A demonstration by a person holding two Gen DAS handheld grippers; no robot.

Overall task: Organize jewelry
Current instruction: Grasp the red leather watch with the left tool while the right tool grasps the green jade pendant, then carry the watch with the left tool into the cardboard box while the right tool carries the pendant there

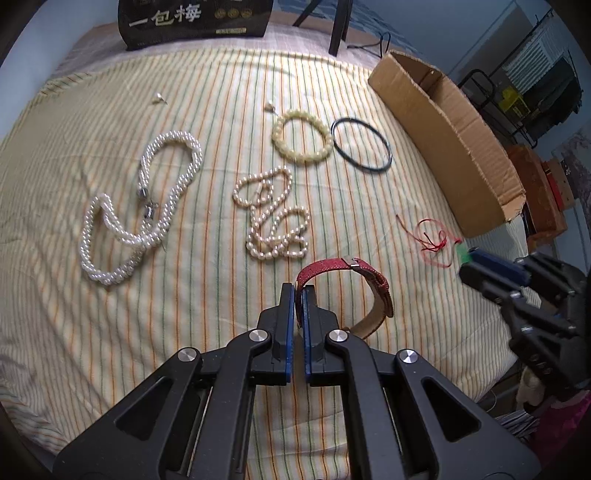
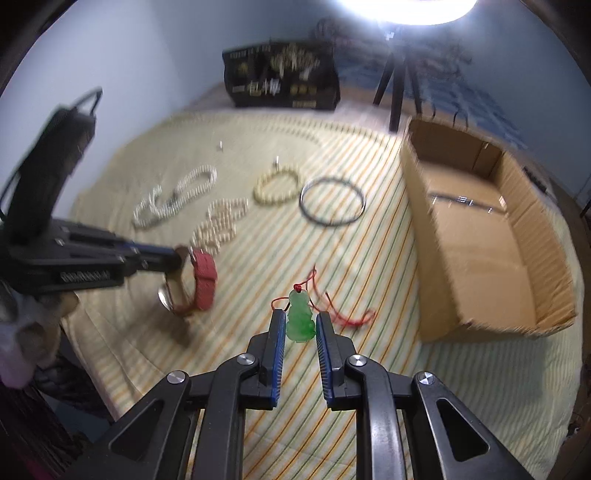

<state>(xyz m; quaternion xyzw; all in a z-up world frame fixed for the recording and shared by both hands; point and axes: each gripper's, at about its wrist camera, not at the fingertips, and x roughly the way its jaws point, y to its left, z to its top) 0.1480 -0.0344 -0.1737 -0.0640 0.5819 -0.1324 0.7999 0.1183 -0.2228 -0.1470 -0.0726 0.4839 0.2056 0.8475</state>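
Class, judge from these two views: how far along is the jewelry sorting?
Done: the cardboard box holds only something thin and shiny. In hand: the left gripper is shut on the red watch; the right gripper straddles the green pendant, jaws apart. Left: two pearl strands, bead bracelet, black ring.

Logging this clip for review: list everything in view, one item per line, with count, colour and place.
watch: 1, red strap, near bed edge, in left jaws
jade pendant: 1, green on red cord, between right jaws
white pearl necklace: 1, white, left
cream pearl strand: 1, cream, centre
bead bracelet: 1, pale yellow, beyond strand
bangle: 1, dark, beside bracelet
earrings: 2, pearl, far side
cardboard box: 1, brown, right
black bag: 1, far end
bedsheet: 1, striped
left gripper: black, blue pads
right gripper: same
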